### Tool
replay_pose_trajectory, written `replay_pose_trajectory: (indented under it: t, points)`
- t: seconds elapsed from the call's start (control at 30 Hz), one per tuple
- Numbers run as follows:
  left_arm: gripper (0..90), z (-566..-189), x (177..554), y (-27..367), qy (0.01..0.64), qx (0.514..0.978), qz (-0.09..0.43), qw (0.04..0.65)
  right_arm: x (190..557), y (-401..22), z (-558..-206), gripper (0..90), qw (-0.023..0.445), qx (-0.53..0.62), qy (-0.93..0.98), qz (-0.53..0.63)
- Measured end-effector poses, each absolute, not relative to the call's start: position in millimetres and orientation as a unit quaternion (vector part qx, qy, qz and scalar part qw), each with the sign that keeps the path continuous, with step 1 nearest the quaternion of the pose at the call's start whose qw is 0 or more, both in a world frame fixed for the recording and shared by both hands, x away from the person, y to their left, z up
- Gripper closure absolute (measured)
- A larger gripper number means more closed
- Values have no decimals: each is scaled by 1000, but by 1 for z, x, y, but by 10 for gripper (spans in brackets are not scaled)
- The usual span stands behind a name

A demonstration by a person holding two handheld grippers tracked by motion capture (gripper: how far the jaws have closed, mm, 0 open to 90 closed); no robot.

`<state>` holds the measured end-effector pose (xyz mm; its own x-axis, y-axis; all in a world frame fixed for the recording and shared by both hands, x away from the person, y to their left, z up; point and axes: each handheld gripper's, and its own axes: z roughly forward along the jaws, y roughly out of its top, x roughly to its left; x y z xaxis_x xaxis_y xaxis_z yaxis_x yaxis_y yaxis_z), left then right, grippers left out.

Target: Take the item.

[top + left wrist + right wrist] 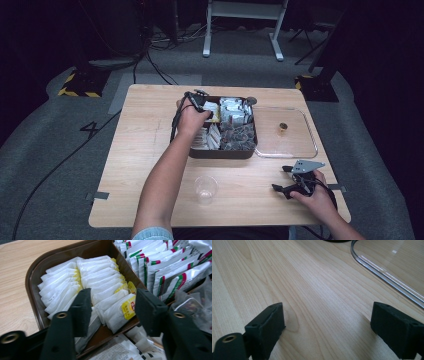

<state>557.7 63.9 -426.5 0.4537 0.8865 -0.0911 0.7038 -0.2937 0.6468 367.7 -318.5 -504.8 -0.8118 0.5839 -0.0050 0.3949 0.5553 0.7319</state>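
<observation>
— Brown tray (222, 153) holds the tea bags (100, 290), in its near-left compartment, and the left gripper (111, 303) hangs over them, jaws spread, holding nothing.

— They look light and soft, easily crushed?

— I'd think so. Pinch one across its paper body, beside the yellow tag (128, 308).

— The other hand?

— Right gripper (327, 322) gapes empty low over the tabletop (299, 277), near the clear lid (387, 270).

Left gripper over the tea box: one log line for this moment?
left gripper: open, over white tea bags in brown box | right gripper: open, idle over table | plastic cup: empty
</observation>
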Motion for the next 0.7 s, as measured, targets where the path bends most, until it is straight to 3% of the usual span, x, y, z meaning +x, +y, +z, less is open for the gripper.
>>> replay_pose_trajectory:
  t: [0.13,0.7]
  points:
    - [592,-431,561,63,505,795,130,311,367,-319,-505,128,124,280,873,380]
    - [676,-445,571,60,492,811,109,296,367,-318,-505,127,124,280,873,380]
